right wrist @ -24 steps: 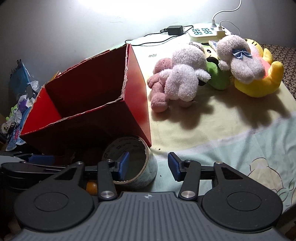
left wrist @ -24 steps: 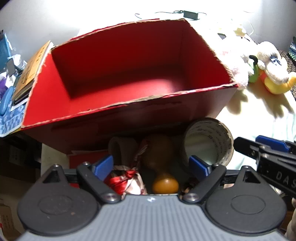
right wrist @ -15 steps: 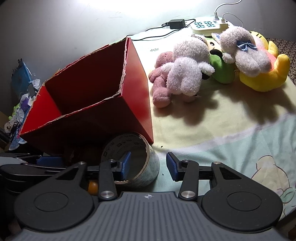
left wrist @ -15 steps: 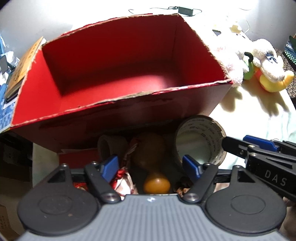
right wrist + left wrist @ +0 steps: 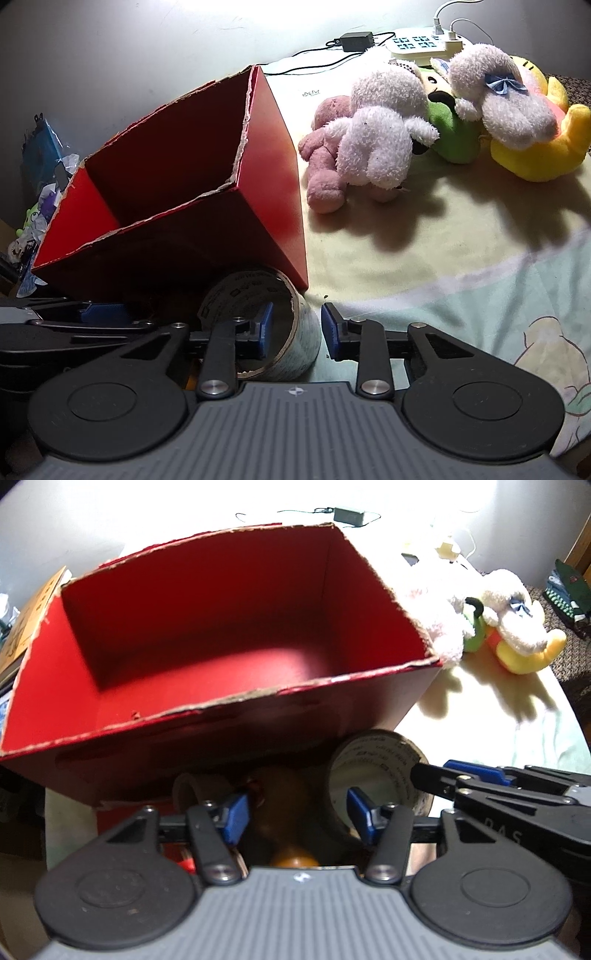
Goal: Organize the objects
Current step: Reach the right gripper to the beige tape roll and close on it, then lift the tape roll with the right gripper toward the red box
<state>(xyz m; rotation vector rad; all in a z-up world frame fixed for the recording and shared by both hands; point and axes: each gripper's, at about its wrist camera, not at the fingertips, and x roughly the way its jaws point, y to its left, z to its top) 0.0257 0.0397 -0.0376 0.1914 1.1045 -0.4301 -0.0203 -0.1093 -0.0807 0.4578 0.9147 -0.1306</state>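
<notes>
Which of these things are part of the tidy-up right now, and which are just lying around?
In play:
red box, empty
tape roll, right gripper fingers astride its wall
brown gourd, between left gripper fingers

Lying about:
plush toys
power strip
black adapter

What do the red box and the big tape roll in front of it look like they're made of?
Red box: cardboard, matte red, judging by the pale, ragged fibre along its torn top edges. Tape roll: probably a brown cardboard core with printed lettering inside, wound with pale, slightly glossy plastic-looking tape.
</notes>
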